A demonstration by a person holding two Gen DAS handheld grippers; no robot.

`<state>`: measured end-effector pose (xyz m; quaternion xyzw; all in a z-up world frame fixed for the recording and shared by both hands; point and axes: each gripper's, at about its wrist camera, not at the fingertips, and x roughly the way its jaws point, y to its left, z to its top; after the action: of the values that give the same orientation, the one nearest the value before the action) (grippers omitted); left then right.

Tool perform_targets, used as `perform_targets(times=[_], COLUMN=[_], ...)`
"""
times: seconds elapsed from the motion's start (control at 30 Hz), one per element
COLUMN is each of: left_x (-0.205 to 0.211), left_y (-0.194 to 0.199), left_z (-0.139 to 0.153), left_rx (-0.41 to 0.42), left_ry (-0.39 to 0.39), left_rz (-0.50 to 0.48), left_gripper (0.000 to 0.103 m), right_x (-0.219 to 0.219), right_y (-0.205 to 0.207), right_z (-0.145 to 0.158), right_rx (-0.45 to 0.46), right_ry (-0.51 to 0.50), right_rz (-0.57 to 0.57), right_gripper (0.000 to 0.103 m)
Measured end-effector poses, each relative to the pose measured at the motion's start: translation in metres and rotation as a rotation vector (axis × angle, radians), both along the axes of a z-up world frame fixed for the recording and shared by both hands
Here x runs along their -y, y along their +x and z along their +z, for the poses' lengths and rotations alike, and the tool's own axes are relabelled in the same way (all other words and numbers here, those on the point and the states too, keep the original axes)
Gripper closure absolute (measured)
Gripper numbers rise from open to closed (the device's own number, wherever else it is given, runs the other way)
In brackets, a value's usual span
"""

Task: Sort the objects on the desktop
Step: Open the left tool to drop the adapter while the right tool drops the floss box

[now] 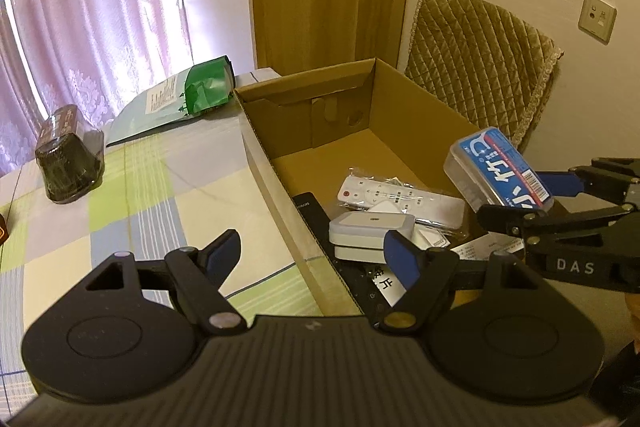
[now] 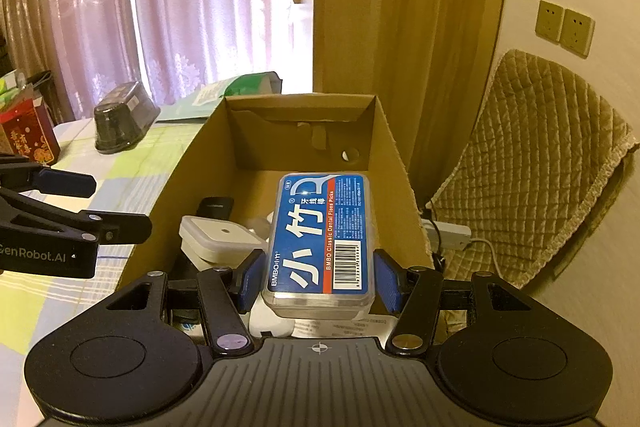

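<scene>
My right gripper is shut on a clear floss-pick box with a blue label, holding it above the near end of an open cardboard box. In the left wrist view the floss-pick box hangs over the cardboard box's right side, gripped by the right gripper. Inside lie a white remote in plastic, a white square device, a black remote and papers. My left gripper is open and holds nothing, straddling the cardboard box's left wall. The right wrist view shows the left gripper beside that wall.
A checkered tablecloth covers the table left of the box. A dark plastic-wrapped container and a green bag sit farther back. A red carton stands at the far left. A quilted chair and a power strip are to the right.
</scene>
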<state>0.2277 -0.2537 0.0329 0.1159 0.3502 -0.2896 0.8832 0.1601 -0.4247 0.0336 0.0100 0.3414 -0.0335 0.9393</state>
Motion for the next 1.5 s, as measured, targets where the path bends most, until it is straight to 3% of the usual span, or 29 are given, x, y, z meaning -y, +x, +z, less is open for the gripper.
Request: perform_targets(times=[1.5], left_x=[-0.005], left_y=[0.005], left_z=[-0.009], left_rx=[-0.027], left_ry=[-0.005], left_rz=[0.01], left_gripper=[0.028], right_x=[0.0], right_y=[0.037], right_z=[-0.013], right_rx=[-0.012], right_ry=[-0.012], right_rz=[0.018], right_gripper=[0.046])
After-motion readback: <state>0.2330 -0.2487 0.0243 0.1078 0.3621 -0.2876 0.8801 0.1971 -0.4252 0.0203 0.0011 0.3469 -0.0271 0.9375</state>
